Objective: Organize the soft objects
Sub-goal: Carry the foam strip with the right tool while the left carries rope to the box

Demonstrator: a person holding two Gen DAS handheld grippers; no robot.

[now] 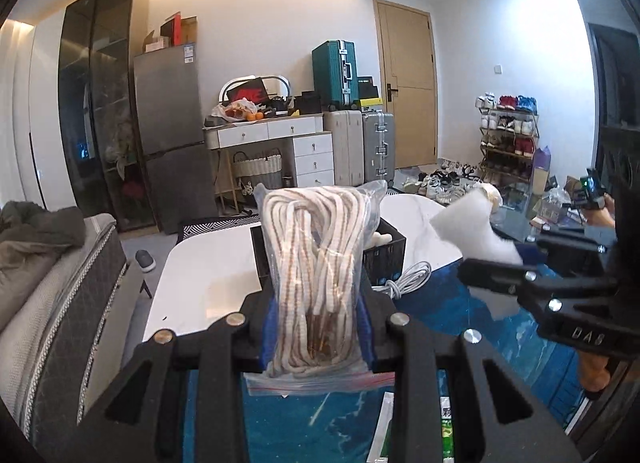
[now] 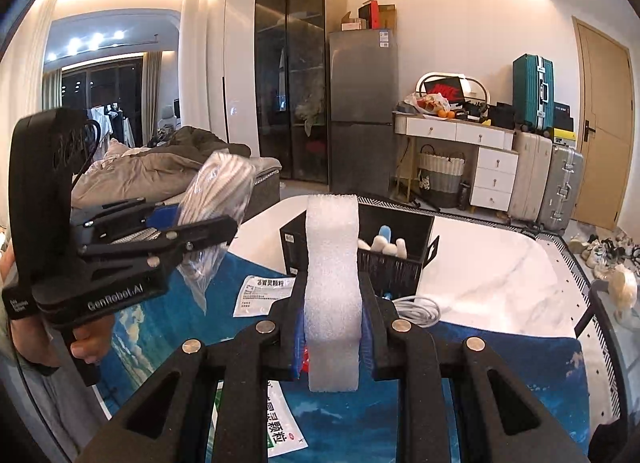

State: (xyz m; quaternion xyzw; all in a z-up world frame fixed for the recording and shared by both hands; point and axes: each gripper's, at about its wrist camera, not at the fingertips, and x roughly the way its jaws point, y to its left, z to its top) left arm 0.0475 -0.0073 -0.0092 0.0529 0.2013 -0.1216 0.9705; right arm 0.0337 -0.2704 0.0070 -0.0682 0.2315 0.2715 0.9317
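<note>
Gripping a zip bag of coiled rope [image 1: 316, 263], left gripper [image 1: 316, 327] is clamped on it; right gripper [image 2: 332, 327] pinches a white foam block [image 2: 331, 287]. Only right view shows black basket [image 2: 400, 259] contents: small white soft items, beyond the foam.

The rope [image 1: 316, 263] looks like woven cloth cord, sealed in a glossy clear plastic bag [image 1: 320, 381]. The foam block [image 2: 332, 295] is white, matt and grainy. The basket [image 2: 394, 259] is black plastic mesh. The bench [image 2: 492, 263] top is smooth, glossy, marble-like white, partly under a shiny blue mat [image 2: 500, 363].
</note>
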